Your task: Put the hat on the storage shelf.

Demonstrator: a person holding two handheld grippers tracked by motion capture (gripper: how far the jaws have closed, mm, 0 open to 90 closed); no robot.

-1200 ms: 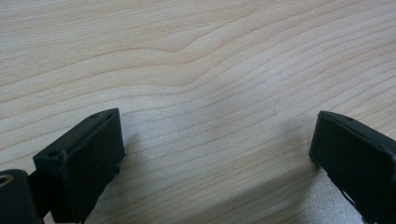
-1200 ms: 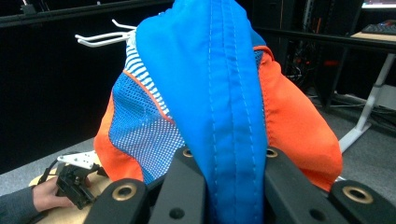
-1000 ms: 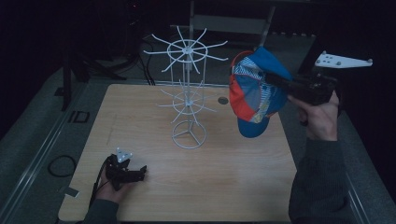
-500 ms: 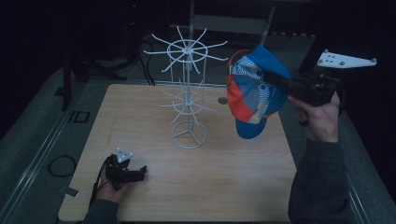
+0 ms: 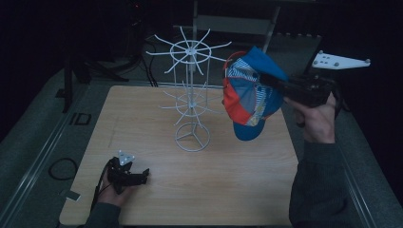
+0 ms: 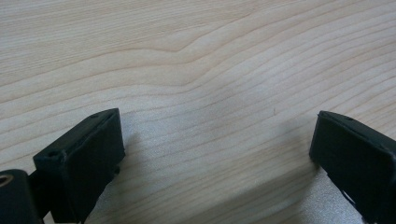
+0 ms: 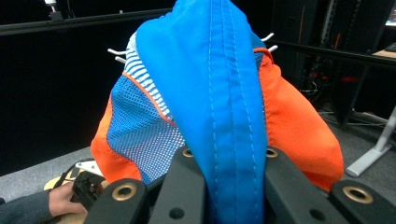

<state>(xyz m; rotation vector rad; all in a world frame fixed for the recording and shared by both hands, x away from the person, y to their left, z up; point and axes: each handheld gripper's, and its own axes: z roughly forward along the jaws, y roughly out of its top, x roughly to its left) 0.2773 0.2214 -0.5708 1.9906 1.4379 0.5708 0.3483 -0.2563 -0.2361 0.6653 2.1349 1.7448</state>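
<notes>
The cap [image 5: 252, 92], pinched in our right gripper [image 7: 224, 163] jaws, has shifted slightly left toward the wire rack [image 5: 190, 95] at frame centre, nearing hanging; left gripper [image 6: 217, 144] jaws spread.

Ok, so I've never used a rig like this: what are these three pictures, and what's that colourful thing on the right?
There is no robot arm: a person holds hand tongs in each hand. The high view looks down on the wooden table; the other two cameras ride on the tongs. The left tongs rest open on bare wood. The right tongs are shut on a blue, orange and striped cap, held in the air beside the white wire rack standing on the table.
</notes>
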